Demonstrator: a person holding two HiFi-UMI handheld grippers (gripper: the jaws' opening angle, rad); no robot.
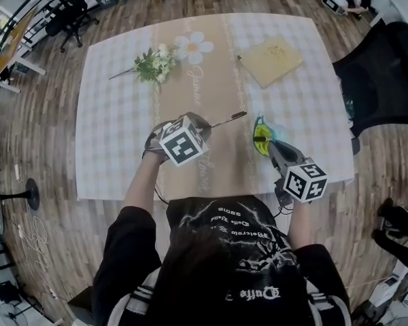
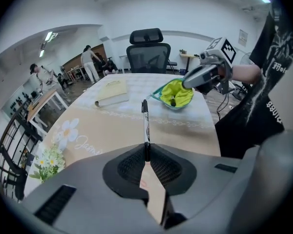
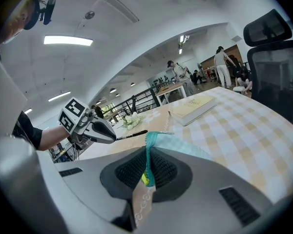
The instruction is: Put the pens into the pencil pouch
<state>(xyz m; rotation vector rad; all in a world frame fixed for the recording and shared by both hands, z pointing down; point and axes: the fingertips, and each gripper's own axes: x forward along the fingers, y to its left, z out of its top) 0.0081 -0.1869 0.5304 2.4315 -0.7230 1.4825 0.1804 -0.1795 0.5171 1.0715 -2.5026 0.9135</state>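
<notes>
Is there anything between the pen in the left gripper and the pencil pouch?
Nothing visible. Only bare tablecloth lies between the pen, clamped in the left gripper, and the pencil pouch, whose edge the right gripper pinches. The book and flowers lie farther off.

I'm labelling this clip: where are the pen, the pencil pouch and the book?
pen (image 2: 146,125), left gripper view, mid barrel.
pencil pouch (image 1: 261,142), head view, yellow lining.
book (image 1: 270,60), head view, cover centre.
</notes>
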